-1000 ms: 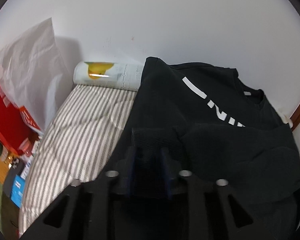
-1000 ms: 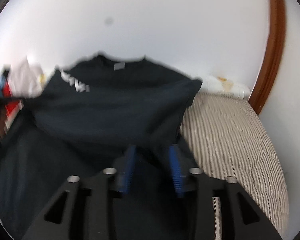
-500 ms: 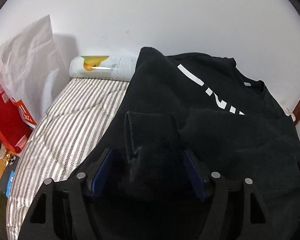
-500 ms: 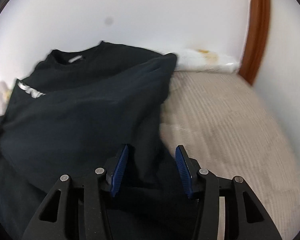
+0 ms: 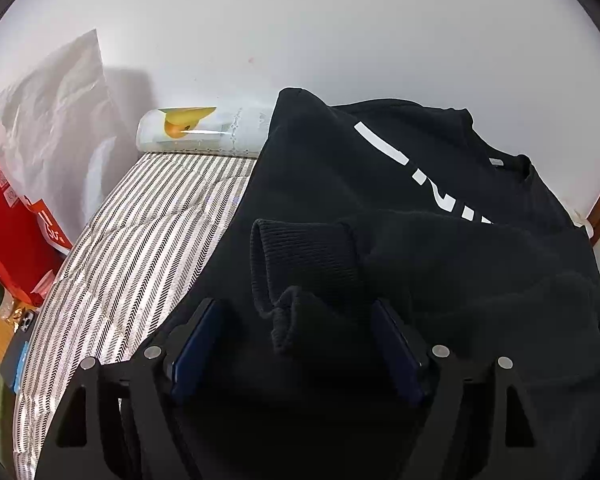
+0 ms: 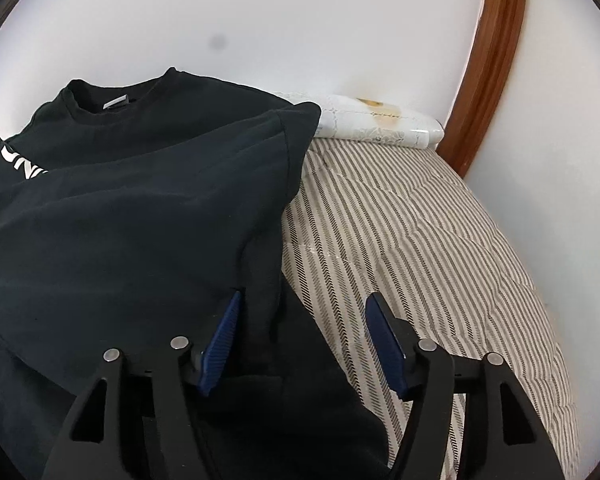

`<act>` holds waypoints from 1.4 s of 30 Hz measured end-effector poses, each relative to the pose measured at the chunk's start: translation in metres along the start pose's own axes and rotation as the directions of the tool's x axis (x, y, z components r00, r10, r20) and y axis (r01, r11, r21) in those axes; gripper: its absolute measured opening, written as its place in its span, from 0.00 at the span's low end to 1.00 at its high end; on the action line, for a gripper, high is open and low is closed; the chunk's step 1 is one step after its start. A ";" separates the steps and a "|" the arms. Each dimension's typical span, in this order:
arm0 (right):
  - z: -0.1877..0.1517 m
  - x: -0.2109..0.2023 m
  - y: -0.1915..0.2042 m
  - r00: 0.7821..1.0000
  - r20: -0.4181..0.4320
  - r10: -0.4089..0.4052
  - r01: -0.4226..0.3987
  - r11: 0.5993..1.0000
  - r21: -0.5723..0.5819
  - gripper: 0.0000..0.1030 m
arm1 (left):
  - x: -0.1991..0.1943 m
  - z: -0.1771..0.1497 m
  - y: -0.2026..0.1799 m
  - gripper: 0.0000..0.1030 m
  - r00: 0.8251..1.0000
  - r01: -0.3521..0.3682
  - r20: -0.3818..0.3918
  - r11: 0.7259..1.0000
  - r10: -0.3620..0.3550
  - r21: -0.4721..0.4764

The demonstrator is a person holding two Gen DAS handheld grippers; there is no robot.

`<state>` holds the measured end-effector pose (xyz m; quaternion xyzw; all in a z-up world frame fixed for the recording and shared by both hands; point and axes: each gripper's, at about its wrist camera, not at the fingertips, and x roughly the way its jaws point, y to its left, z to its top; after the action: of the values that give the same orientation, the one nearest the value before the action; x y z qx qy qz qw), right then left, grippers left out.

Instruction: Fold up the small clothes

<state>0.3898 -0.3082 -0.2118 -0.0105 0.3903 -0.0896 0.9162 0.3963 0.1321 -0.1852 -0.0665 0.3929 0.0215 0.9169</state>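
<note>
The black sweatshirt (image 5: 380, 184) lies across the striped mattress (image 5: 140, 240), collar toward the far edge by the wall, both sleeves brought in over the body so the sides make a narrower block. The left gripper (image 5: 296, 344) stands spread wide, the ribbed cuff (image 5: 300, 256) loose between its fingers, unclamped. The right gripper (image 6: 304, 336) gapes too, straddling the sweatshirt's right edge, gripping nothing. A bottom-to-collar fold looks next.

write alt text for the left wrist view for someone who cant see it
The open left gripper straddles the ribbed sleeve cuff of a black sweatshirt with white lettering, lying on a striped mattress. A red box stands at the left edge.
</note>
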 end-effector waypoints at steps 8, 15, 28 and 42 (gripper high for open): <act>-0.002 0.001 -0.008 0.997 -0.016 0.073 -0.072 0.997 0.039 0.61 | 0.000 0.001 0.000 0.74 1.000 0.003 0.000 1.000 -0.003 -0.003; -0.001 0.003 -0.013 0.995 -0.014 0.102 -0.101 0.993 0.063 0.61 | 0.000 0.001 0.000 0.74 1.000 0.001 0.002 1.000 -0.001 -0.004; -0.003 -0.009 -0.011 0.993 0.020 0.118 -0.119 0.992 0.048 0.50 | -0.016 -0.004 0.010 0.74 0.999 -0.005 0.047 1.000 0.006 -0.021; -0.065 -0.095 -0.047 0.980 0.031 0.194 -0.196 0.978 0.077 0.51 | -0.105 -0.081 0.054 0.80 0.999 0.024 0.029 0.999 -0.023 -0.032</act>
<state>0.2715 -0.3344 -0.1849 0.0634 0.3747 -0.0145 0.9249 0.2606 0.1755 -0.1700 -0.0856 0.3783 0.0181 0.9215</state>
